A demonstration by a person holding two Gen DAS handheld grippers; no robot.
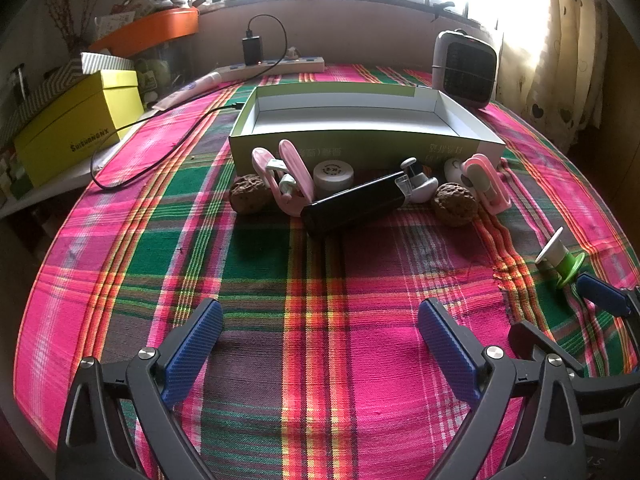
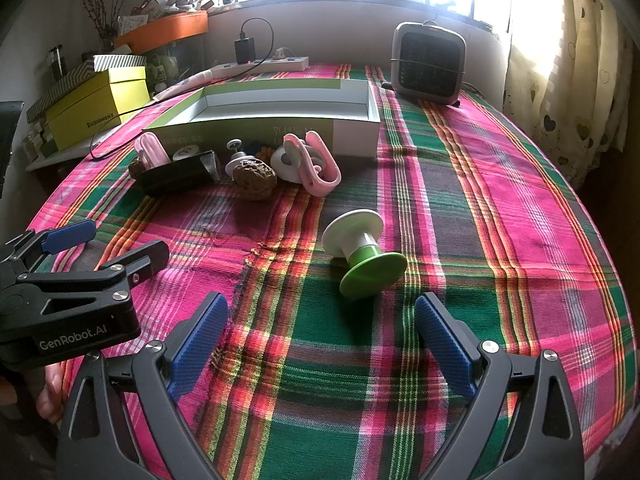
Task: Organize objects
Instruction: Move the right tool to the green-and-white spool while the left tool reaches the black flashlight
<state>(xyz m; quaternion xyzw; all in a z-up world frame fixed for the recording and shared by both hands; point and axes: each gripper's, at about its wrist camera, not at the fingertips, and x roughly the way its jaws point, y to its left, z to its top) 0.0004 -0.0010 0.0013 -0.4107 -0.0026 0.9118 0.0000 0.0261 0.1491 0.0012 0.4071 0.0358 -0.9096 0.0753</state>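
Observation:
An open green-and-white box (image 1: 360, 136) (image 2: 256, 128) stands empty at the far middle of the plaid tablecloth. In front of it lie a black case (image 1: 352, 204) (image 2: 176, 176), two pink clips (image 1: 292, 176) (image 1: 488, 180), a white jar (image 1: 333, 175), two walnuts (image 1: 454, 204) (image 1: 248, 194) and a small white device (image 1: 416, 184). A green-and-white spool (image 2: 364, 252) (image 1: 560, 264) lies on its side, apart. My left gripper (image 1: 320, 320) is open and empty, well short of the pile. My right gripper (image 2: 320, 316) is open and empty just before the spool.
A grey heater (image 1: 466, 66) (image 2: 428, 64) stands at the back right. A power strip (image 1: 276, 66) with a black charger and cable lies at the back. A yellow box (image 1: 76, 128) sits on a side shelf at left. A curtain (image 2: 568, 80) hangs at right.

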